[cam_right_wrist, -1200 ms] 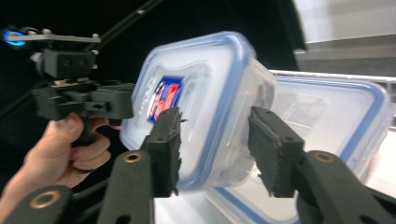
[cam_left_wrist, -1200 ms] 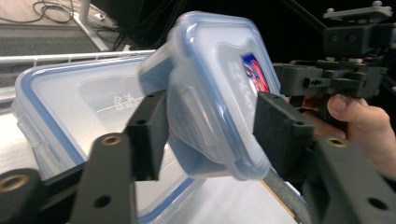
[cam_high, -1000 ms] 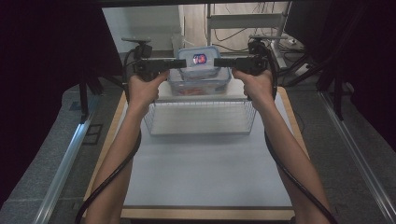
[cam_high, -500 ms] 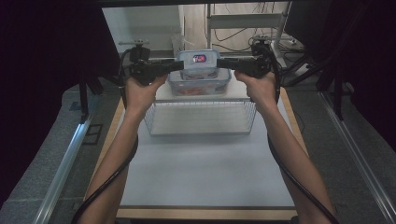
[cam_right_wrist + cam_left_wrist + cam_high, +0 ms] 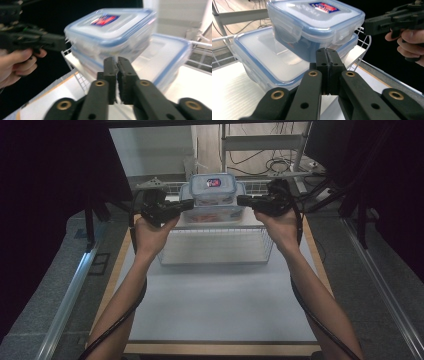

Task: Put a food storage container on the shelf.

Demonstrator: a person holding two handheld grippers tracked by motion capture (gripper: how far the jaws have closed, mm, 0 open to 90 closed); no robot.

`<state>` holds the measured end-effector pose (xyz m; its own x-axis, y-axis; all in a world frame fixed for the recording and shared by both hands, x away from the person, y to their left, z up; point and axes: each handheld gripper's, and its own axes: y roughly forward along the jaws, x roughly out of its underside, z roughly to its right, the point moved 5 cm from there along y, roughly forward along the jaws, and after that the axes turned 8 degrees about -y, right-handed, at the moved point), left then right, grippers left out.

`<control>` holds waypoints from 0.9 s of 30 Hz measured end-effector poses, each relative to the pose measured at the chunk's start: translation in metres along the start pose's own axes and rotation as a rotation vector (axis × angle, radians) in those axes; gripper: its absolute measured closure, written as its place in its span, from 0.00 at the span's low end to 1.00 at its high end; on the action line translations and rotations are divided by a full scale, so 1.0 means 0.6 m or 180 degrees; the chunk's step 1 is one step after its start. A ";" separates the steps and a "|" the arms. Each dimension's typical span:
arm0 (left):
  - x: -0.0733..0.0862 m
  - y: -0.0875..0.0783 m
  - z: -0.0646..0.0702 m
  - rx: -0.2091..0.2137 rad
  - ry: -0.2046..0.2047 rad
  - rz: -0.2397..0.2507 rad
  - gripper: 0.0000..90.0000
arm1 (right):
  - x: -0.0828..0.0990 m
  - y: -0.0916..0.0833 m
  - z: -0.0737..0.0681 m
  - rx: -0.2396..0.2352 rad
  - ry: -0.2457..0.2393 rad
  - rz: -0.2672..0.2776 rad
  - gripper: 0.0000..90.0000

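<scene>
High view is giving you the layout near to far: bare white table [image 5: 215,305] closest to you, then the wire basket [image 5: 215,247], then the two stacked boxes at its far end. Your left gripper [image 5: 187,205] and right gripper [image 5: 241,200] are flanking that stack, each with its jaws pressed together on nothing, having just been closing; they are sitting just beside the boxes, and I cannot tell whether either tip is touching. The small lidded box [image 5: 314,23] is resting on the larger lidded box [image 5: 269,57]. Both are looking like stiff, smooth clear plastic, probably light and slippery, so you are likely better off squeezing the small box from opposite sides under its blue lid rim or at a latch tab. Basket wires are rising close around the lower box, while above the stack the room is staying open for lifting straight up.
</scene>
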<state>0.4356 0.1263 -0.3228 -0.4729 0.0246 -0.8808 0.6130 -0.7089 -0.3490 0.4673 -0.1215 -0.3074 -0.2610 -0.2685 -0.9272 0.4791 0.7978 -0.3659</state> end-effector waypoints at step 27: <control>0.047 -0.004 0.027 -0.0158 0.0333 -0.0117 0.59 | 0.037 0.005 -0.035 -0.0038 -0.0168 0.0002 0.69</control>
<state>0.4104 0.1174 -0.3415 -0.4286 0.1251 -0.8948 0.6282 -0.6705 -0.3946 0.4455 -0.1137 -0.3274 -0.2160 -0.2959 -0.9305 0.4692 0.8043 -0.3647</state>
